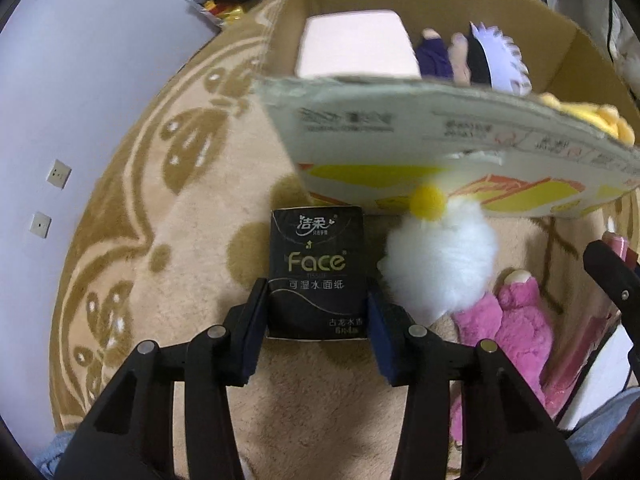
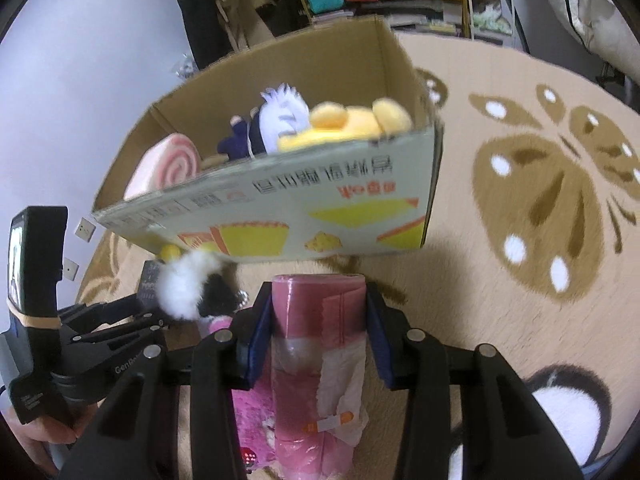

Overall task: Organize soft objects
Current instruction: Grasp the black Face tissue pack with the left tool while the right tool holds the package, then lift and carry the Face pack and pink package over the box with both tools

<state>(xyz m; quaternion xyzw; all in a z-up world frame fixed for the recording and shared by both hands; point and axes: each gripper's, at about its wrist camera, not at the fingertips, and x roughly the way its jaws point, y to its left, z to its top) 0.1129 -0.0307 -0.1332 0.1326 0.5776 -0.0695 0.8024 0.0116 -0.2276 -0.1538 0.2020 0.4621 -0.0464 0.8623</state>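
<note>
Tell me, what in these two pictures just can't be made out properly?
- Left wrist view: the cardboard box has its near wall hiding the lower parts of the toys inside.
- Left wrist view: the white fluffy toy is blurred; its shape is unclear.
- Right wrist view: the pink roll runs off the bottom edge.
- Right wrist view: the tissue pack is almost hidden behind the fluffy toy and the left gripper.

— How's my feed looking on your end?

— Soft, even indoor light, fairly bright, no glare. My left view smears the cardboard box point(image 1: 420, 132) print and the white fluffy toy point(image 1: 440, 256).

— I see the same blur on the right. A faint shadow sits under the box on the rug point(image 2: 520, 320).

— Both views bend hard at the edges, with black corners.
</note>
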